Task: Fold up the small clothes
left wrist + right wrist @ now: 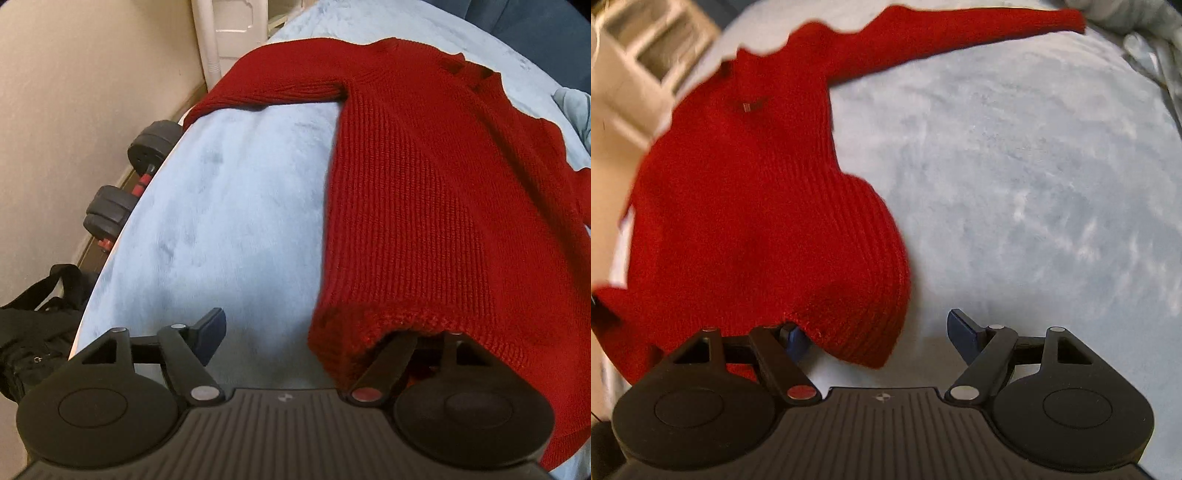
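Left gripper (314, 332) fingers spread, not clamping: left finger (210, 332) bare over the blanket, right one hidden under the red sweater's (443, 184) hem. Right gripper (882, 332) fingers also released, left fingertip at the hem, right one clear. Sweater lies flat on the light-blue blanket (221, 221), sleeves out; dumbbells (147, 147) beyond the edge.

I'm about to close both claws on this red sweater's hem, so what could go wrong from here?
1. In the left claw, the hem of the red sweater drapes over one finger only; closing may catch a single layer or nothing.
2. The right claw has just a hem corner near one finger, so a grip could slip.
3. One sleeve hangs toward the edge of the blue blanket; lifting may drag it off.
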Tool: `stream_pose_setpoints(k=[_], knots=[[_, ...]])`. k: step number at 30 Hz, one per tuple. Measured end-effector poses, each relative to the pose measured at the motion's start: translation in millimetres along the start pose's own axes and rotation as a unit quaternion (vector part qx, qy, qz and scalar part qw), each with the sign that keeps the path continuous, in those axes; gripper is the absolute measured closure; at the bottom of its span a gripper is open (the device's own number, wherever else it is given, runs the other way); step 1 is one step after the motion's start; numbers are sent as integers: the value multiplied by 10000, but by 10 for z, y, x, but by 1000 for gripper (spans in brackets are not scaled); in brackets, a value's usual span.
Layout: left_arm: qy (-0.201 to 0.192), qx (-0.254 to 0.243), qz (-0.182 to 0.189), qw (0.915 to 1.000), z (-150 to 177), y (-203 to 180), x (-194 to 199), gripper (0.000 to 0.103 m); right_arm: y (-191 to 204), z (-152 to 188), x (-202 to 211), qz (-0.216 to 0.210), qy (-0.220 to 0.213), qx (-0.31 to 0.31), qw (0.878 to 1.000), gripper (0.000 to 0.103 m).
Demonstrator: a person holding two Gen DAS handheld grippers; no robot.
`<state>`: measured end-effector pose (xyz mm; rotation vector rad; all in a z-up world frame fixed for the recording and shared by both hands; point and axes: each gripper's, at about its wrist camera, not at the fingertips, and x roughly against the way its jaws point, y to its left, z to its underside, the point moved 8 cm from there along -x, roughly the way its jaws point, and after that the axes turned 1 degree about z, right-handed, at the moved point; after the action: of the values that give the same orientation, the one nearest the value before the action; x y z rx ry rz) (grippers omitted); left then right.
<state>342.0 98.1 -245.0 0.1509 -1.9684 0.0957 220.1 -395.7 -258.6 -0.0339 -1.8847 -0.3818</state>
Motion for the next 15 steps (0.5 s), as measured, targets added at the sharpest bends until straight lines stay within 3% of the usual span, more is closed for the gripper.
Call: stream_pose_setpoints(k=[6, 10, 15], knots=[[16, -29, -6, 10000, -15, 15, -44, 22, -159, 18, 84, -16, 7, -195, 9998, 25], [18, -11, -27, 10000, 19, 6, -47, 20, -300, -36, 170, -158, -523, -764, 9956, 25], [69, -9, -4, 10000, 171, -33, -46, 19, -355, 12, 53, -524, -1091, -1717, 9777, 26]])
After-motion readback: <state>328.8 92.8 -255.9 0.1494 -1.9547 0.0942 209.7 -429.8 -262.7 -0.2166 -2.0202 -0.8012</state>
